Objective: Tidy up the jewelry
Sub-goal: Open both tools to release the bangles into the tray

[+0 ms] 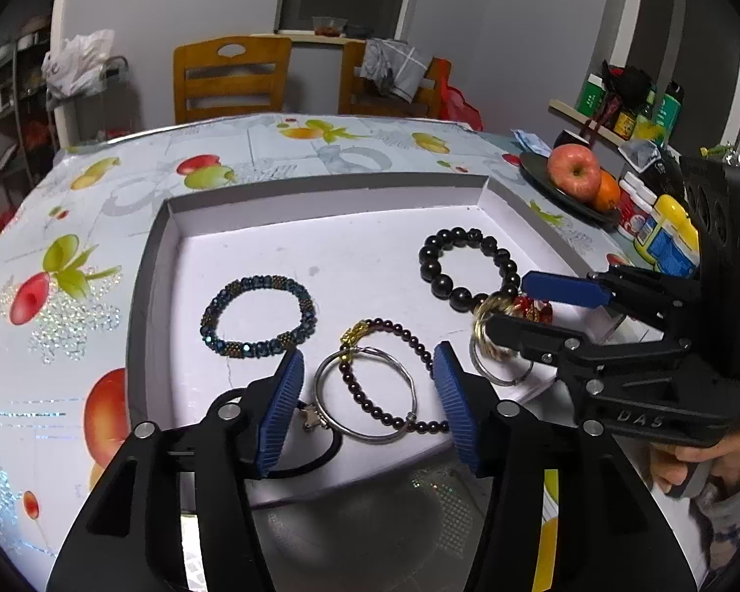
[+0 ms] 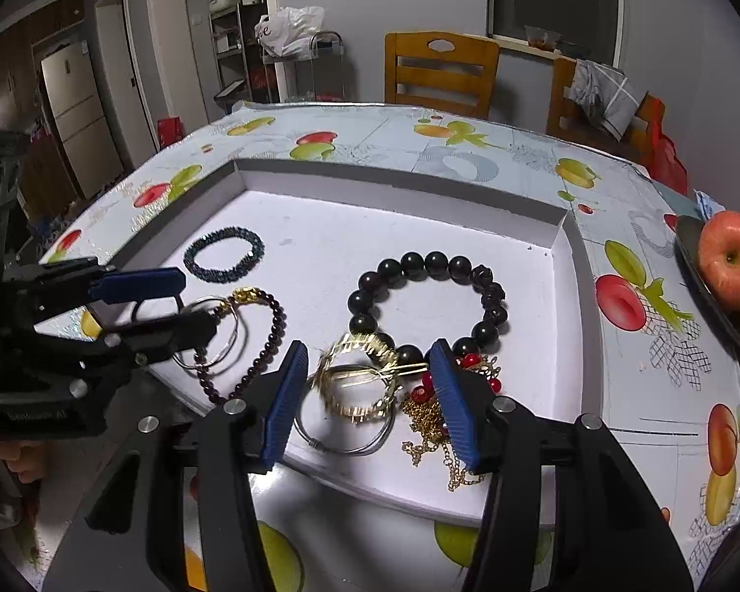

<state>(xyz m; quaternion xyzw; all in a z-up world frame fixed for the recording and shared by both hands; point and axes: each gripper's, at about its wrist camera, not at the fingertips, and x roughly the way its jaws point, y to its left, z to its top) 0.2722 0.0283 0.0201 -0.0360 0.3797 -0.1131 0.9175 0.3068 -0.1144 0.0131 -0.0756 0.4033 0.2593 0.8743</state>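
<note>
A shallow white tray (image 1: 320, 197) (image 2: 574, 266) holds the jewelry. In the left wrist view lie a blue beaded bracelet (image 1: 212, 308), a black bead bracelet (image 1: 431, 264), a silver bangle (image 1: 320, 375) and a dark red bead bracelet (image 1: 360, 394). My left gripper (image 1: 367, 397) is open, its jaws either side of the silver bangle and red bracelet. My right gripper (image 2: 365, 397) is open around a gold bangle (image 2: 350, 407) over a silver ring (image 2: 343, 446). A gold chain (image 2: 426, 424) with red beads lies by its right finger. The black bead bracelet (image 2: 365, 301) is just beyond it.
The tray sits on a table with a fruit-print cloth (image 1: 74, 266). A dark plate with an apple (image 1: 572, 172) and bottles (image 1: 666, 232) stand at the right. Wooden chairs (image 1: 229, 76) stand behind the table. A black hair band (image 1: 315, 463) lies under my left finger.
</note>
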